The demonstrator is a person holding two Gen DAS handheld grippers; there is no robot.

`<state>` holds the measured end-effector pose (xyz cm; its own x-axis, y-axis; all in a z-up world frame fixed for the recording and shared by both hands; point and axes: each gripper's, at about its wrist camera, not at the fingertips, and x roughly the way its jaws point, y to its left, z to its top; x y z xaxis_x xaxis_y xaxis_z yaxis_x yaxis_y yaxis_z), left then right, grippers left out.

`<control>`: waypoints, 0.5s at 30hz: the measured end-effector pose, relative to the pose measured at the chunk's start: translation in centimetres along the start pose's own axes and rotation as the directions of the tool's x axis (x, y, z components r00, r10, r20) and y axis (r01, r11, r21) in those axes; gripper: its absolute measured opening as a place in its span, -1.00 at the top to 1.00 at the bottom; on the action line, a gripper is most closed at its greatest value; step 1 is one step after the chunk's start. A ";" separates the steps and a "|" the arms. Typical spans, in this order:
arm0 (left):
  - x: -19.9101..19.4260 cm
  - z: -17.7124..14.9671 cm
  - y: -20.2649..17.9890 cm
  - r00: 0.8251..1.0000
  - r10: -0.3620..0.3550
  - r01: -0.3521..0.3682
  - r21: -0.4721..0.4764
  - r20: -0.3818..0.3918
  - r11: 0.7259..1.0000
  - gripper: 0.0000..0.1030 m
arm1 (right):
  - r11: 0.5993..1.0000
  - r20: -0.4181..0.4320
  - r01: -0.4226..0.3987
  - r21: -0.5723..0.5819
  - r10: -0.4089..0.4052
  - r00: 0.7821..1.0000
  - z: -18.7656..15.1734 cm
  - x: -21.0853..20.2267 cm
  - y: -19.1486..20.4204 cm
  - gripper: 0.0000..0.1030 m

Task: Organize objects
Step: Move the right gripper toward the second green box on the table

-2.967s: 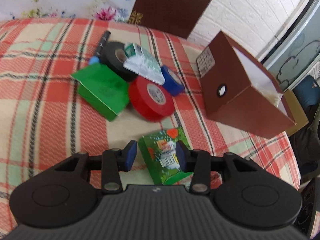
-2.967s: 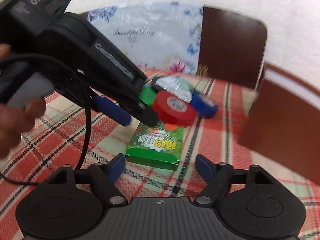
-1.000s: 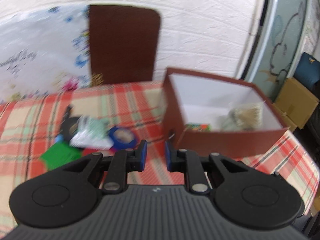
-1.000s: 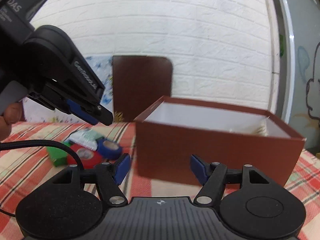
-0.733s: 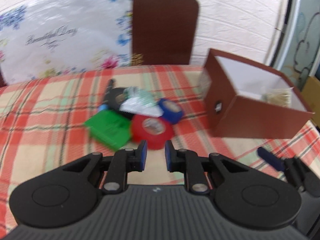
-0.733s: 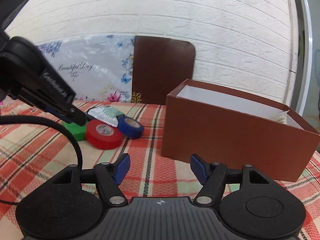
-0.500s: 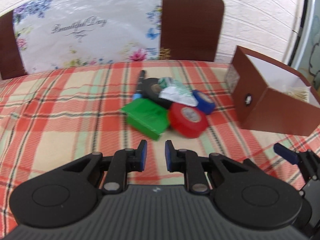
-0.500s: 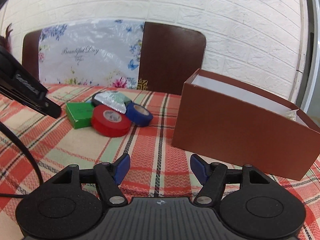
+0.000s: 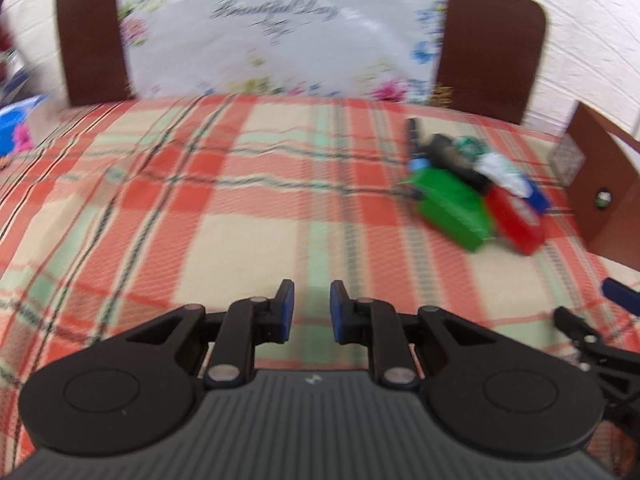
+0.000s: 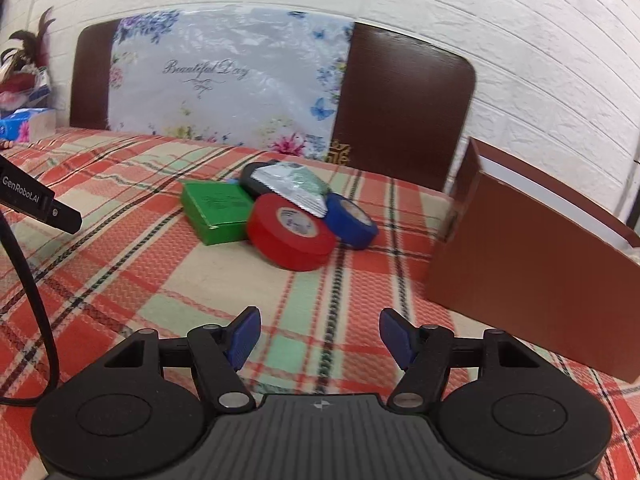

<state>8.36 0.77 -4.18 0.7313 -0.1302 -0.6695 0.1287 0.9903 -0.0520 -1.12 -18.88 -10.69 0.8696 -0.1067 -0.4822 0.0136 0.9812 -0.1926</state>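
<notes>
The left gripper (image 9: 311, 307) is hanging over bare plaid bedspread (image 9: 208, 216) with its blue pads drawn close together and nothing between them. The right gripper (image 10: 318, 334) is standing with its jaws spread, also empty, pointing toward the pile.

The things still to be sorted are lying clustered on the bedspread, at about twelve o'clock from the right gripper: a green box (image 10: 214, 210), a red tape roll (image 10: 292, 232) touching it at its three o'clock side, a blue tape roll (image 10: 352, 220) just beyond the red one, and a silver-green sachet (image 10: 294, 188) resting across the red roll and a black tape roll (image 10: 252, 180) behind. A dark pen (image 9: 412, 136) is lying at the far edge of the pile. The brown box (image 10: 532, 272), open-topped, is sitting at about two o'clock, near the pile but apart from it.

Judgement: the work is standing between placements, with a fresh pick coming due. The red roll is nearest and unobstructed apart from the sachet touching its top; the spread right gripper appears best placed to take it, approaching over the rim and closing across its width.
</notes>
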 end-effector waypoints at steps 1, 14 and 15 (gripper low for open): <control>0.3 -0.1 1.0 1.000 0.014 -0.014 -0.014 -0.003 1.000 0.60 | 1.000 0.001 -0.010 -0.011 0.010 1.000 0.2 0.1 0.4 -0.24; 1.5 -1.2 7.3 0.980 0.089 -0.077 -0.076 0.177 0.994 0.48 | 0.986 -0.042 -0.166 0.035 0.167 0.985 4.8 5.7 5.0 -0.25; 1.5 -1.2 7.4 0.981 0.076 -0.062 -0.081 0.180 0.995 0.42 | 0.983 -0.047 -0.170 0.067 0.174 0.984 5.2 6.4 5.3 -0.28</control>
<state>9.65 7.98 -6.45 0.8475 -0.0612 -0.5273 0.0283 0.9971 -0.0704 7.06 -13.53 -10.37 0.8347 0.0580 -0.5476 -0.1015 0.9936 -0.0496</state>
